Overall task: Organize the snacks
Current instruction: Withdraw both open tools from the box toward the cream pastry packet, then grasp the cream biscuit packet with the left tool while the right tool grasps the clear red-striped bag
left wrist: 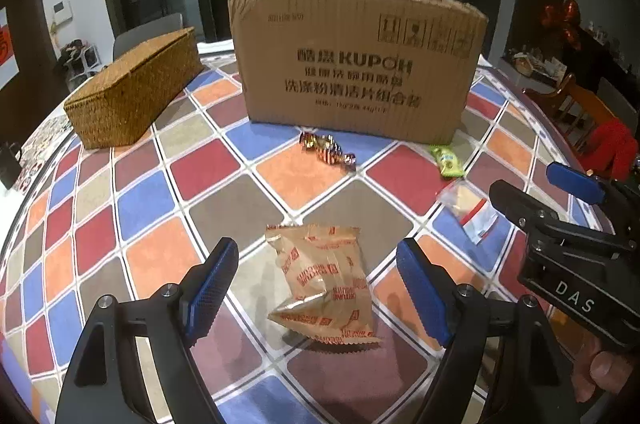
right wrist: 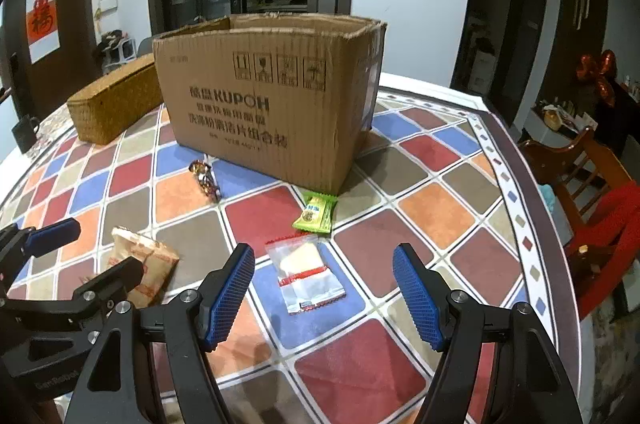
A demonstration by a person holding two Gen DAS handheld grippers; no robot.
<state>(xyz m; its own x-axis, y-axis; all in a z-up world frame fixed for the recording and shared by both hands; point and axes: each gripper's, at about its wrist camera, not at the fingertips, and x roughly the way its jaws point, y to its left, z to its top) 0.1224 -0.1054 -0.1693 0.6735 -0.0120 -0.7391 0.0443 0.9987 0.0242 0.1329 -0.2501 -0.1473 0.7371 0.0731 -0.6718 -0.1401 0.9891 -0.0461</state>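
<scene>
Four snacks lie on the checked tablecloth (right wrist: 404, 207) in front of the open cardboard box (right wrist: 264, 95), which serves as the landmark here. Nearest the box's front face is a short string of foil-wrapped candies (left wrist: 328, 147), just off its lower left part; a green snack packet (right wrist: 316, 214) lies just beside the box's near right corner. Further out from the box, toward the cameras, sit a tan packet with red print (left wrist: 324, 284) on the left and a clear packet with a red stripe (right wrist: 306, 274) holding a pale biscuit on the right — the red lettering on both is too small to read. The box's front carries "KUPOH" in bold Latin letters, lines of Chinese characters beneath, and a row of four handling symbols at top right. The left gripper (left wrist: 316, 288) hangs over the tan packet with its blue-padded jaws spread wide, the packet between them but not touched. The right gripper (right wrist: 324, 288) stands likewise open, its pads apart on either side of the clear packet; its body, seen from the left wrist, reads "DAS". A woven basket (left wrist: 132, 87) with its lid on rests to the left of the box, well apart from the snacks.
</scene>
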